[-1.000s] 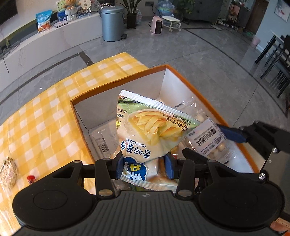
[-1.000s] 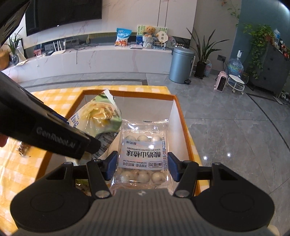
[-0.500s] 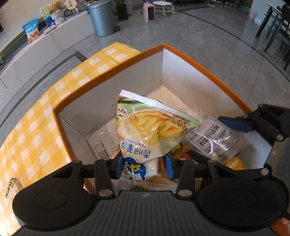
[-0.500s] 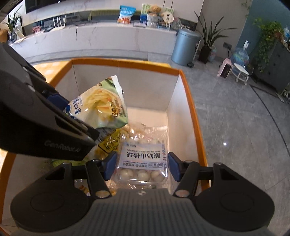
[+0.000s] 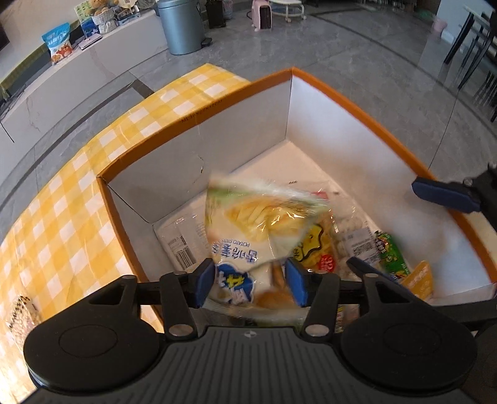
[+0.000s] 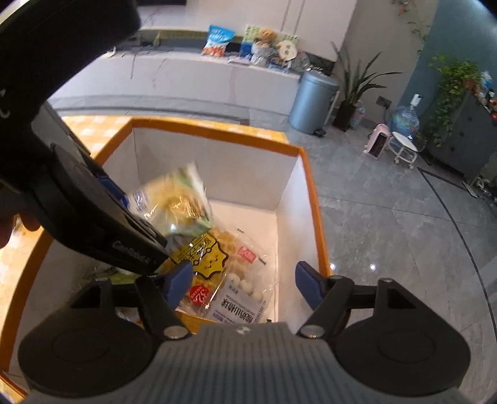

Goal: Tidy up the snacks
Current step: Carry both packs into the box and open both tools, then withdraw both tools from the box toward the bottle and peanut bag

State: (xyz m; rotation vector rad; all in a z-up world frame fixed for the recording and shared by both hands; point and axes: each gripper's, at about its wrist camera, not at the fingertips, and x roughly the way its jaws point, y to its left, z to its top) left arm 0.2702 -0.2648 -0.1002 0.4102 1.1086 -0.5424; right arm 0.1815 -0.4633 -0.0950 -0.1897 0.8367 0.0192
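An orange-rimmed white box (image 5: 198, 115) stands on the table with several snack packs inside. My left gripper (image 5: 250, 286) hangs over its near side, jaws opening. The potato sticks bag (image 5: 248, 223) sits between the pads, blurred and slipping down, not pinched. My right gripper (image 6: 242, 284) is over the box (image 6: 217, 132) with its jaws opening wide. Nothing is between the blue fingertips (image 6: 306, 287). The clear pack of white hawthorn balls (image 6: 245, 295) lies loose below it, beside a yellow snack bag (image 6: 208, 251). The potato sticks bag (image 6: 174, 202) shows beyond the left gripper's black body.
A yellow checked cloth (image 5: 62, 223) covers the table left of the box, with a small snack (image 5: 18, 314) at its near edge. A green packet (image 5: 388, 251) lies in the box's right part. The grey floor drops away beyond the box; a bin (image 5: 181, 25) stands far off.
Both pairs of jaws have widened. The potato sticks bag has come loose and tips downward. The hawthorn ball pack has left the right pads and lies in the box.
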